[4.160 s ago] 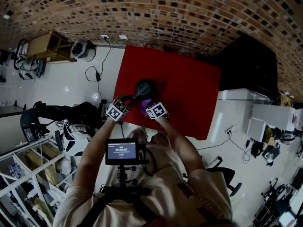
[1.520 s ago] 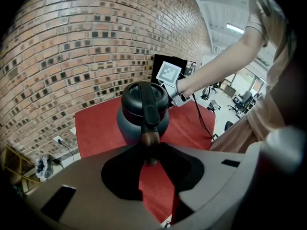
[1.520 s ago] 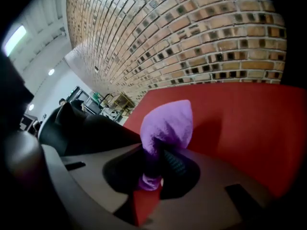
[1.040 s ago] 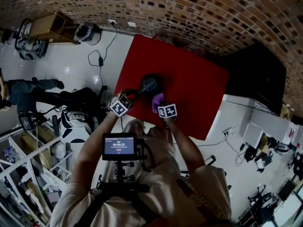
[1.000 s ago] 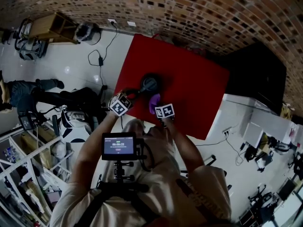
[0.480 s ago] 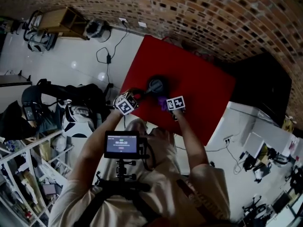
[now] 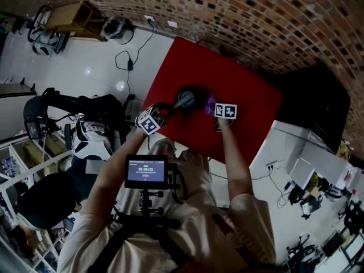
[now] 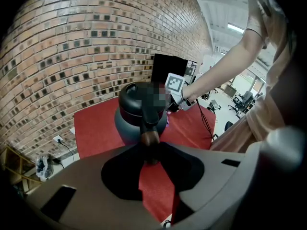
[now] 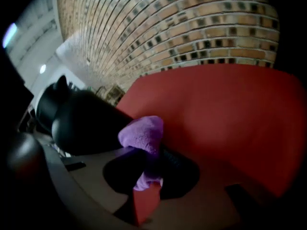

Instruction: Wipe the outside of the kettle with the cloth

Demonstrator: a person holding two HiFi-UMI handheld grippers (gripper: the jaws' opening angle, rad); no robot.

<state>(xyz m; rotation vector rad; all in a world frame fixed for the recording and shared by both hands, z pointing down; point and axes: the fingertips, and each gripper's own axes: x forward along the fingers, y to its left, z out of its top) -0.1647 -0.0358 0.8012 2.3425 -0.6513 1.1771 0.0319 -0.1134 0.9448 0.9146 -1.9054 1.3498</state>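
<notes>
left gripper (image 8: 151, 151) clamped on kettle (image 8: 126, 122) handle (image 8: 149, 126), right gripper (image 9: 147, 169) pinching cloth (image 9: 142, 133), shifted round to kettle's right

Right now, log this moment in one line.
left gripper: shut on kettle handle | right gripper: shut on purple cloth, beside kettle

Table (image 7: 239, 90): red; we see it close to the wall.
Wall (image 7: 256, 16): brick, mixed dark and light.
Shelf (image 7: 71, 19): wooden, far left by the wall.
Cabinet (image 7: 313, 107): black, just right of the table.
Cable (image 7: 130, 65): we see it trailing over the white floor (image 7: 85, 84).
</notes>
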